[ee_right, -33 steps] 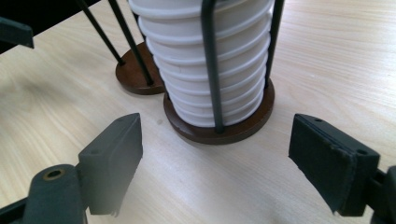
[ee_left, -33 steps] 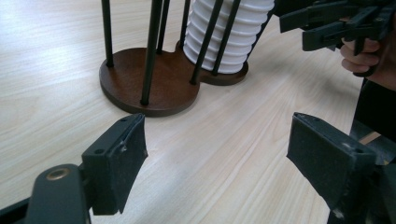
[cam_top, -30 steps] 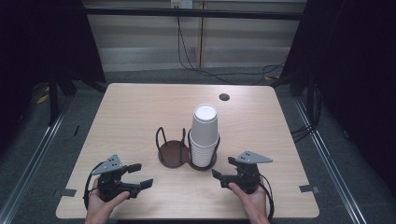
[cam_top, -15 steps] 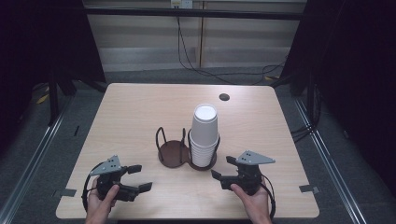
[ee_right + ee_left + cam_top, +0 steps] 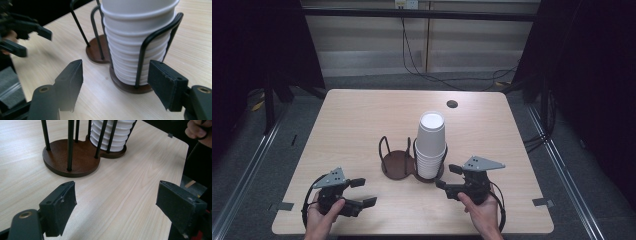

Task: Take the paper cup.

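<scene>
A stack of white paper cups stands upside down in the right ring of a dark wire holder with a brown double base; the left ring is vacant. In the right gripper view the cups rise close ahead between the jaws. My right gripper is open, just right of the holder. My left gripper is open near the table's front left, with bare wood between its jaws; the left gripper view shows the holder base and the cups ahead.
The light wooden table has a small dark hole near its far edge. Tape marks sit at the front corners. Cables run across the floor behind the table. Dark curtains flank both sides.
My left gripper has slid slightly toward the front edge of the table. The right gripper and the cups have stayed put.
</scene>
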